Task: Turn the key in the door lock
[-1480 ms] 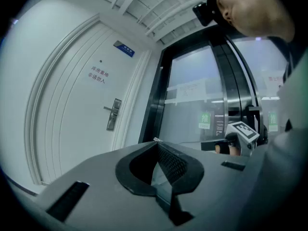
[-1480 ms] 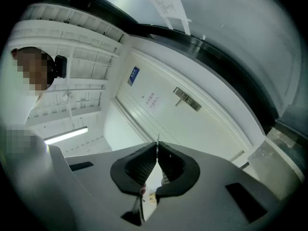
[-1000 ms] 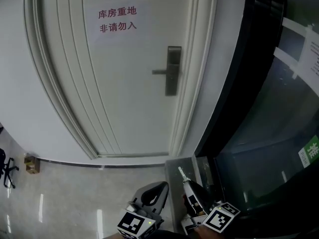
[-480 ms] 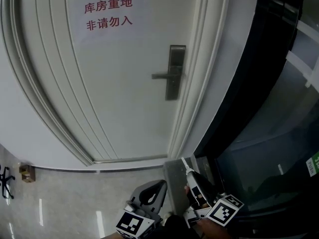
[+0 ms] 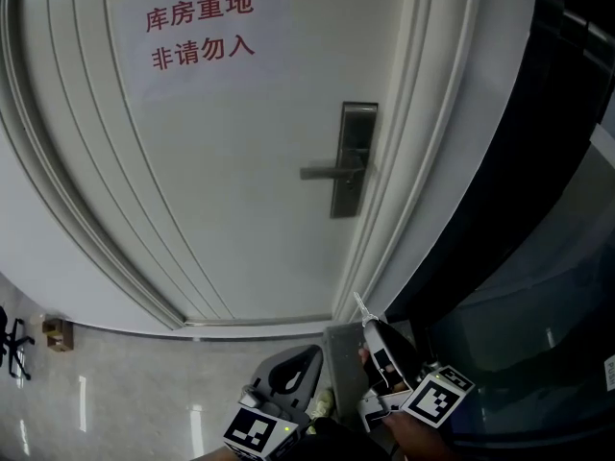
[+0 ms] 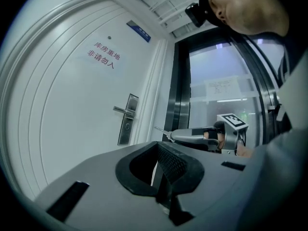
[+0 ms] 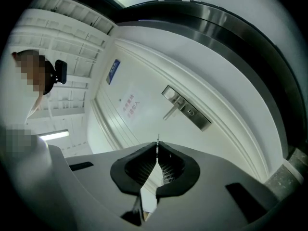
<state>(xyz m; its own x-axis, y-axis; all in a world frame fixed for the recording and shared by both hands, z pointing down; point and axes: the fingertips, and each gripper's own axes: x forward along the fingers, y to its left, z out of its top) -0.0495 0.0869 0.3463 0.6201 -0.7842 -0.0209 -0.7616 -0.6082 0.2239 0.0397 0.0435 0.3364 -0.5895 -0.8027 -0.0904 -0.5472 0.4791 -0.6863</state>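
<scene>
The white door (image 5: 240, 161) fills more of the head view than a second ago, and its steel lock plate (image 5: 354, 159) with the lever handle (image 5: 327, 172) looks larger, so the person has likely stepped closer. Well below the plate, the right gripper (image 5: 369, 325) is clamped on the key (image 5: 359, 305), blade pointing toward the door. Beside it, the left gripper (image 5: 309, 355) has its jaws together on nothing. The keyhole (image 7: 191, 112) sits under the handle, not yet reached.

You have one door (image 5: 240, 209), one handle (image 5: 332, 172) on it, one notice (image 5: 197, 32) above the handle, one key (image 5: 360, 307), and two grippers: left gripper (image 5: 309, 355), right gripper (image 5: 369, 327).
</scene>
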